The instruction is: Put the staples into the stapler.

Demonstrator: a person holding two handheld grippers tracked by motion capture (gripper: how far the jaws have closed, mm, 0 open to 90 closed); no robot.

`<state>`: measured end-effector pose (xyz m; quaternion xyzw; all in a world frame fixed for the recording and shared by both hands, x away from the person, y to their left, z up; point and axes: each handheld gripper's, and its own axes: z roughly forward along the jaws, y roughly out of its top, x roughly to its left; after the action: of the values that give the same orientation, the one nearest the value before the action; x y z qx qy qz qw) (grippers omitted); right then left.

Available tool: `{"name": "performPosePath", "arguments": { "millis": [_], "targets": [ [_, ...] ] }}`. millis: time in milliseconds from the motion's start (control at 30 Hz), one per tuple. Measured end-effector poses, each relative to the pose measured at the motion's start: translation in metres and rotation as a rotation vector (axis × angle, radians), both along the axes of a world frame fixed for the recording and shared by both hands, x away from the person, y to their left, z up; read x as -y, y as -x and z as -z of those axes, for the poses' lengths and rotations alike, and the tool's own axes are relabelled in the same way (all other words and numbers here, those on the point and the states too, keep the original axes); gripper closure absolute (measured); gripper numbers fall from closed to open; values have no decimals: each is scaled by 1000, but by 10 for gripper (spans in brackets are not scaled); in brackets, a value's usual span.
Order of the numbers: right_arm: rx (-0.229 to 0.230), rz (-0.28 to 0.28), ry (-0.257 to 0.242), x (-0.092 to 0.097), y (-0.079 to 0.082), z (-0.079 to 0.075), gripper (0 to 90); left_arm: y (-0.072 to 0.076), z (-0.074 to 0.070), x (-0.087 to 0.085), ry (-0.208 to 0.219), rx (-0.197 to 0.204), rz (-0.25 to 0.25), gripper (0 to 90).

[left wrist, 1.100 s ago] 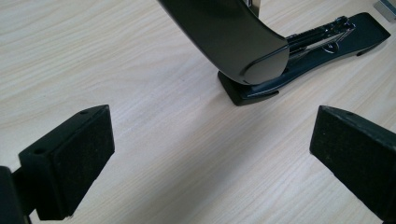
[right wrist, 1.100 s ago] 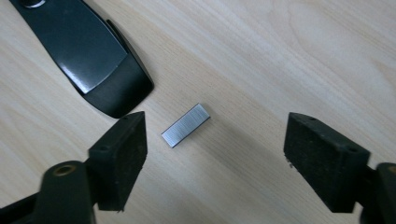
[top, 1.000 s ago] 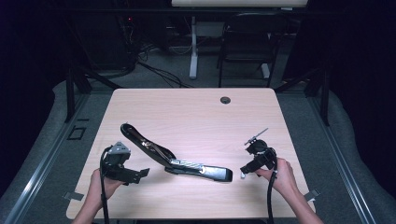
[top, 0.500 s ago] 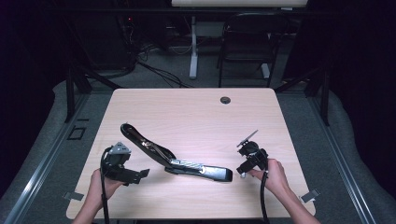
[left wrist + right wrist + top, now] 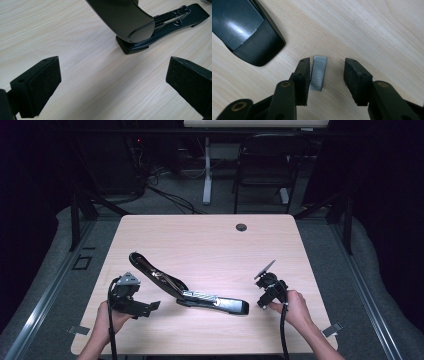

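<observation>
Table (image 5: 200, 245): pale wood-grain laminate, smooth, low sheen. Stapler (image 5: 220, 302): glossy black plastic shell that throws highlights, with bright bare metal in the open staple channel; staple strip (image 5: 318, 72): brushed grey metal, finely ribbed. Left gripper (image 5: 112, 82) and right gripper (image 5: 326, 78): matt black pads, slightly grainy like foam rubber, on smooth black plastic arms.

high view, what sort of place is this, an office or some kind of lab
Probably a lab or recording room, not a normal office: a bare wooden table stands among dark curtains, loose floor cables trail behind it, and a black chair sits beyond it.
</observation>
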<state>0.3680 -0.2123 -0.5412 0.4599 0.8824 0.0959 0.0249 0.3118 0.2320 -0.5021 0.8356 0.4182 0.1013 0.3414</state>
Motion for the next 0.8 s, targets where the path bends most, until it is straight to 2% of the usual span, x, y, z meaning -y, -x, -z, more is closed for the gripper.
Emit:
{"name": "performPosePath", "arguments": {
  "millis": [167, 200, 233, 333, 633, 767, 800],
  "targets": [
    [-10, -16, 19, 2, -2, -4, 613, 0, 0, 0, 0, -5, 1, 1],
    [9, -1, -2, 0, -1, -2, 624, 0, 0, 0, 0, -5, 1, 1],
    [-12, -31, 22, 0, -3, -5, 634, 0, 1, 1, -4, -8, 3, 1],
    [-16, -55, 28, -5, -5, -7, 663, 0, 0, 1, -7, -11, 9, 1],
    [-22, -86, 53, -14, -11, -6, 728, -1, 1, 1, -11, -16, 7, 2],
    [-37, -87, 54, -14, -11, -5, 733, -1, 1, 2, -12, -18, 8, 2],
    [-45, -97, 69, -14, -12, -6, 738, -1, 1, 2, -12, -18, 8, 2]
  ]
}}
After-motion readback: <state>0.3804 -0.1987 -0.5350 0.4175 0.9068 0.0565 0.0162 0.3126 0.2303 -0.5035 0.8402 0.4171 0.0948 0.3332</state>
